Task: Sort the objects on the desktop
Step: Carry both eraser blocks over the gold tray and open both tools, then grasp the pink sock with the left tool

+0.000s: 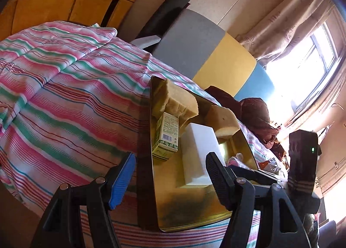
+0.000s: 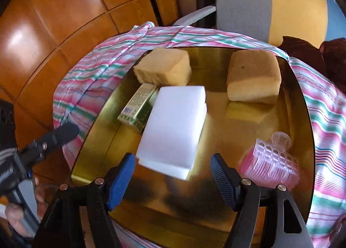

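Shiny gold metal tray (image 2: 302, 105) on the striped cloth (image 2: 90, 75) holds, left to right: green carton (image 2: 138, 109), spongy tan block (image 2: 164, 67), smooth white foam block (image 2: 175, 127), second sponge (image 2: 254, 77), pink ribbed hair roller (image 2: 270, 163). Left gripper (image 1: 170, 178) and right gripper (image 2: 173, 174) both spread wide, holding nothing.

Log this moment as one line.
left gripper: open, empty | right gripper: open, over white foam block | gold tray: two sponges, green box, pink roller

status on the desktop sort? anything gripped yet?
Done: nothing visibly sorted; two sponges, green box, white block and pink roller all sit on the gold tray. In hand: nothing; right gripper open near the block, left gripper open. Left: everything.
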`<state>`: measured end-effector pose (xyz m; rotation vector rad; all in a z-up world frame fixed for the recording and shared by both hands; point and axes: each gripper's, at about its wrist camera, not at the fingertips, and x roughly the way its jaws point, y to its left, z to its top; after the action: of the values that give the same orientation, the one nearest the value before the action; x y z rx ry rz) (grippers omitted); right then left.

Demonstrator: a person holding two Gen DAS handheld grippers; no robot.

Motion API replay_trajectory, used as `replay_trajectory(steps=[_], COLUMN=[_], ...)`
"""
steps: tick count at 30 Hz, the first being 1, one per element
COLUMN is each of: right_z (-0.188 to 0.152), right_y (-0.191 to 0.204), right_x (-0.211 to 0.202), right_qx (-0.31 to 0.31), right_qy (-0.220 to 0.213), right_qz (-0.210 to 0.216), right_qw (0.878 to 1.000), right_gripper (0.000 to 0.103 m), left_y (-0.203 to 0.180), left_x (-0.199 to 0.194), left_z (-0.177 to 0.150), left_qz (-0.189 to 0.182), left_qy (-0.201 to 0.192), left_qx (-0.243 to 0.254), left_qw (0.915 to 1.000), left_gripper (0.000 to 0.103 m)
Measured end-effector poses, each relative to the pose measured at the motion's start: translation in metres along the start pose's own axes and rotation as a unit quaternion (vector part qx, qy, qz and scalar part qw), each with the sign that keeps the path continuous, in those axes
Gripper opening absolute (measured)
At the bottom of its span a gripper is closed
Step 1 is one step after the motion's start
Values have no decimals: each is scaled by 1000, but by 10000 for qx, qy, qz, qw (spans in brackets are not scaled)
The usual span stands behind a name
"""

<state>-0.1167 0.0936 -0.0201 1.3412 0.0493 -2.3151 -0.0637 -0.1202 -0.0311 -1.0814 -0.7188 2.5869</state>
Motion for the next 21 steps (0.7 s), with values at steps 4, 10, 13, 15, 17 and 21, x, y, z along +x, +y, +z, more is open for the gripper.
replay_trajectory(steps=[4,10,13,15,17,21], right_z=[-5,7,14,14,9,-9], right_y=[14,11,6,5,2,-15], right_x=[10,25,24,17,5,-30], right_qx=[-510,-645,-564,-535,-467,-159], right_qy=[228,230,77,-44,-177,-615], right_qz=[-346,-757,-662,-477,-289,71], right_qw=[9978,9948,9962,9974,9983,9980], right_gripper=[68,65,64,64,65,71], left_y=[-6,-12,-15,-20,-25,-42], left_x=[-4,-3,-2,-2,-2,0], left_z=[-1,-3,-3,-3,-2,-5], left_qz=[-19,12,8,-4,-33,-132], left_qy=[-36,26,49,52,56,109], left_qx=[76,139,172,241,333,594], left_qw=[10000,9999,9998,9997,9994,9981], left_gripper=[69,69,69,69,69,69])
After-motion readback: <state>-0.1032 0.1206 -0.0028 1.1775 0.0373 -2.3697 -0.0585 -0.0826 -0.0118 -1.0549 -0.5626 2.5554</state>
